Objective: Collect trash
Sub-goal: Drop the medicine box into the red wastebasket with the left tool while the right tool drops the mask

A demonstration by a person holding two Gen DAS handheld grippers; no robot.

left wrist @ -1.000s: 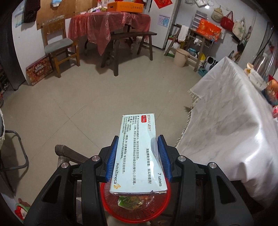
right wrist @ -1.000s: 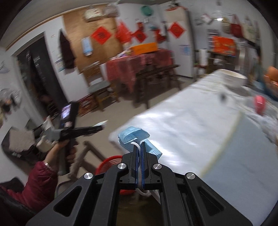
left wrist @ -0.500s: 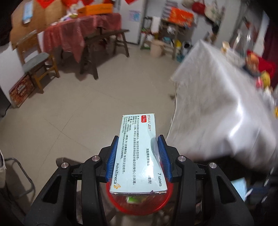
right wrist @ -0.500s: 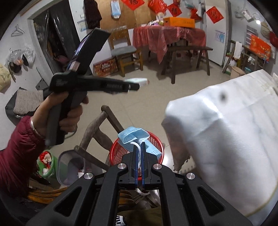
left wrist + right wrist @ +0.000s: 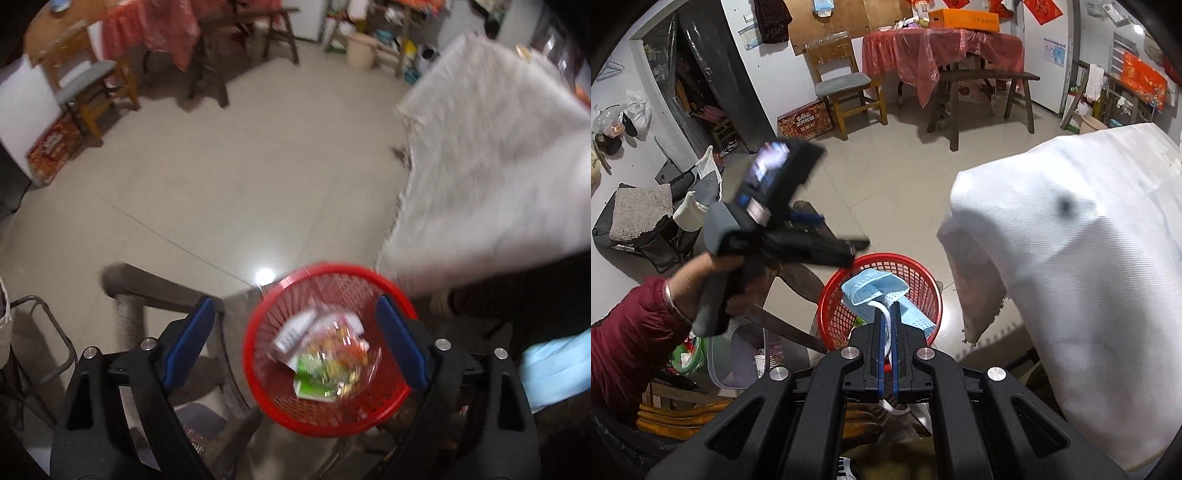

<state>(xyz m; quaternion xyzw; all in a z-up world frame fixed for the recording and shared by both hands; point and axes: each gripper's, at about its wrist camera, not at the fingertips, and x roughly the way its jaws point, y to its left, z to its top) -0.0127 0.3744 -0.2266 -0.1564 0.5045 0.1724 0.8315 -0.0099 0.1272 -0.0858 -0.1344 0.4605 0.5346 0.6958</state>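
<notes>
A red mesh basket (image 5: 266, 373) stands on the floor below my left gripper (image 5: 295, 332), which is open and empty above it. A white medicine box (image 5: 295, 328) lies in the basket among colourful wrappers (image 5: 332, 365). The basket also shows in the right wrist view (image 5: 919, 280). My right gripper (image 5: 888, 317) is shut on a light blue face mask (image 5: 871, 288) and holds it over the basket. The mask shows at the right edge of the left wrist view (image 5: 557, 365). The left gripper tool (image 5: 783, 236) shows left of the basket.
A table under a white cloth (image 5: 1082, 266) stands right of the basket. A dark wooden chair (image 5: 155, 291) is at the left of the basket. A wooden chair (image 5: 846, 88), a red-covered table (image 5: 942, 48) and a bench (image 5: 982, 81) stand across the tiled floor.
My left gripper has opened and the medicine box has dropped into the red basket. My right gripper with the mask has moved over the basket.
</notes>
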